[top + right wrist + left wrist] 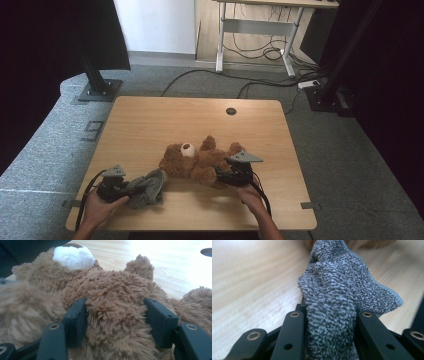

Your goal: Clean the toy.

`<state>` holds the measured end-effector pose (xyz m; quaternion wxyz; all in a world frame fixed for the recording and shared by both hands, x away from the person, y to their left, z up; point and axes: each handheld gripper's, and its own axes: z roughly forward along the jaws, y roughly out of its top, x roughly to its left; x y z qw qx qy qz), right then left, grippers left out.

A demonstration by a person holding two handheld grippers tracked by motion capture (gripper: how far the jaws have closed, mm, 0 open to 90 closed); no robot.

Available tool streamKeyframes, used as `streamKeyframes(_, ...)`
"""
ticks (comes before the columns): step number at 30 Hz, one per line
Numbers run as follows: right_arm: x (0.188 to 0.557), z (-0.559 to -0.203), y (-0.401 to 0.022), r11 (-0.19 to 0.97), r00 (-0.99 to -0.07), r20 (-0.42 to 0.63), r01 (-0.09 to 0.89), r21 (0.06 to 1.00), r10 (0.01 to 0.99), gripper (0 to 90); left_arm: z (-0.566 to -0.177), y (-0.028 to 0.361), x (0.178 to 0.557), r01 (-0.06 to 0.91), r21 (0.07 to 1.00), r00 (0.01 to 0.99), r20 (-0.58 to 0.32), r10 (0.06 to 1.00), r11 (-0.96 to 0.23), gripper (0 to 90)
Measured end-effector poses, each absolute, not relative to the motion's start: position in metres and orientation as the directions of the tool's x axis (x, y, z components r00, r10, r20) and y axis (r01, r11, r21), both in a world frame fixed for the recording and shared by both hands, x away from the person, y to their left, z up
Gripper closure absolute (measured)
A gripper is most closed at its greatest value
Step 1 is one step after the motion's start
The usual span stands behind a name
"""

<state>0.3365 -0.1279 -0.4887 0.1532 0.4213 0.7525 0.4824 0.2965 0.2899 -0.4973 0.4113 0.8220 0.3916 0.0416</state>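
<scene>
Left claw (131, 191) pinching grey cloth (147, 186), lower left: soft, limp, light. Right claw (220, 175) clamps teddy (192, 160) mid-body: squashy, grip holds.

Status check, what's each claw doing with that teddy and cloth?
Left gripper shut on grey cloth. Right gripper clamped on teddy bear, lying on table. Nothing in the way.

You see: wooden surface (150, 120) at centre | round grommet hole (231, 111) near its far edge | white-legged desk (260, 25) at top | cables (260, 50) beneath it
</scene>
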Motion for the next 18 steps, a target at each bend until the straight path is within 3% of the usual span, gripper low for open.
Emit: streamKeyframes(18,0.321,-0.494,-0.127,0.204,-0.621,0.139,0.448,0.870,0.771,38.9,-0.433,0.299,0.291,0.514,0.836,0.747,-0.328,0.578,-0.189,69.4)
